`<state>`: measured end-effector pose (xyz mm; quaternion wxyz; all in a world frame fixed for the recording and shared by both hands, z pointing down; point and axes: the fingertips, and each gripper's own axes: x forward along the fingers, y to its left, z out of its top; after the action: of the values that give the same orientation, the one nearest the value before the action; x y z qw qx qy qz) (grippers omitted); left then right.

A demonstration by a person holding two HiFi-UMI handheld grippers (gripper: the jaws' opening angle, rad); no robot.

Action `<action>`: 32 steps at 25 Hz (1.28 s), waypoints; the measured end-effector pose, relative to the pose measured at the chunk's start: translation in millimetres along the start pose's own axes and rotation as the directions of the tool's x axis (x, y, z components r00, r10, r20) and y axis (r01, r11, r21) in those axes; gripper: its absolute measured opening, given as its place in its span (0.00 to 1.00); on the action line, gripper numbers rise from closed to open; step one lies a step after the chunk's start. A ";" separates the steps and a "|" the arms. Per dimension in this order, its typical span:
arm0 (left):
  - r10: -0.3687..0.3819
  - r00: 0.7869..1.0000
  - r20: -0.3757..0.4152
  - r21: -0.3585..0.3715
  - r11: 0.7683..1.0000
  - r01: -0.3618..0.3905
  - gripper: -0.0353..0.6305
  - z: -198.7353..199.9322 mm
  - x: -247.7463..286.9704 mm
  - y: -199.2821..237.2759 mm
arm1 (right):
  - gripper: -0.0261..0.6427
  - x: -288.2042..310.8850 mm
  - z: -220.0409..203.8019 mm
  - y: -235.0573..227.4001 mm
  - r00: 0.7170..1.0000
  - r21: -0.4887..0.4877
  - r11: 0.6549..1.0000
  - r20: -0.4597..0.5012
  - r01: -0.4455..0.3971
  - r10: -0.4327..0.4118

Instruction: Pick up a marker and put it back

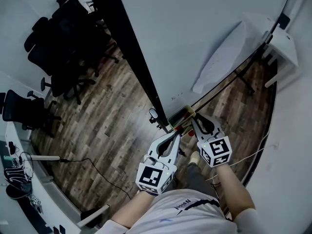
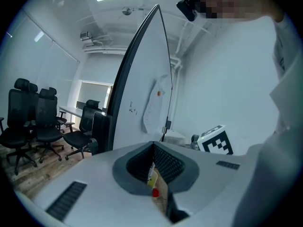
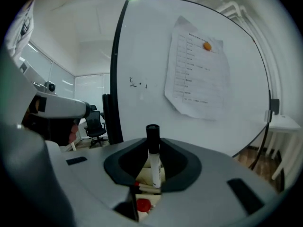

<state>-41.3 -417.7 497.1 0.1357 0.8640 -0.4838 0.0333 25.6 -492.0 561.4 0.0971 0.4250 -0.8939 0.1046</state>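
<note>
Right gripper view puts the right gripper [image 3: 152, 148] closest, its jaws clamped on a marker [image 3: 154, 162] that stands upright between them, white barrel below and black cap on top. Just under the jaws lies the whiteboard tray [image 1: 181, 115], with a red-capped marker [image 3: 142, 187] lying across it and a red cap [image 3: 142, 205] nearer the camera. Head view shows the left gripper [image 1: 176, 134] just beside the right one, at the same tray. In the left gripper view its jaws are pressed together with nothing between them. Beyond stands the whiteboard [image 3: 151, 60], carrying a printed sheet [image 3: 196, 74] held by an orange magnet [image 3: 207, 45]. Farthest off, black office chairs [image 1: 68, 38] stand on the wooden floor [image 1: 112, 130].
</note>
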 end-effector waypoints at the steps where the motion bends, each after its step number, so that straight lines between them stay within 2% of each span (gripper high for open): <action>1: 0.005 1.000 -0.005 -0.003 1.000 -0.005 0.07 -2.1 1.9 0.8 | 0.16 4.4 -7.0 -2.1 1.000 0.011 1.000 -0.024 -0.008 0.008; 6: 0.030 0.999 -0.027 -0.016 0.999 -0.030 0.07 -10.2 11.2 4.5 | 0.16 18.9 -30.2 -10.6 0.994 0.052 0.998 -0.106 -0.034 0.040; 10: 0.039 0.999 -0.038 -0.023 0.999 -0.040 0.07 -12.2 19.6 5.2 | 0.17 22.3 -31.9 -17.9 0.991 0.036 0.999 -0.129 -0.037 0.042; 13: 0.036 0.999 -0.040 -0.024 0.999 -0.037 0.07 -12.6 27.9 3.7 | 0.20 23.4 -37.8 -23.5 0.988 0.050 0.998 -0.145 -0.043 0.050; 21: 0.023 0.999 -0.047 -0.029 0.999 -0.024 0.07 -14.8 42.7 -0.5 | 0.20 22.7 -43.0 -29.0 0.985 0.071 0.996 -0.159 -0.053 0.064; 27: 0.002 0.999 -0.046 -0.026 1.000 -0.003 0.07 -13.5 46.1 -4.3 | 0.20 14.1 -49.7 -29.6 0.984 0.099 0.995 -0.170 -0.030 0.046; 32: -0.033 0.998 -0.047 -0.018 0.999 0.032 0.07 -14.1 44.9 -12.1 | 0.20 -2.0 -48.3 -38.2 0.987 0.123 0.992 -0.157 0.037 -0.017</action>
<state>-6.3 -445.0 516.6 0.1549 0.8695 -0.4666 0.0476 60.7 -501.0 611.2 0.1411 0.4330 -0.8693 0.1922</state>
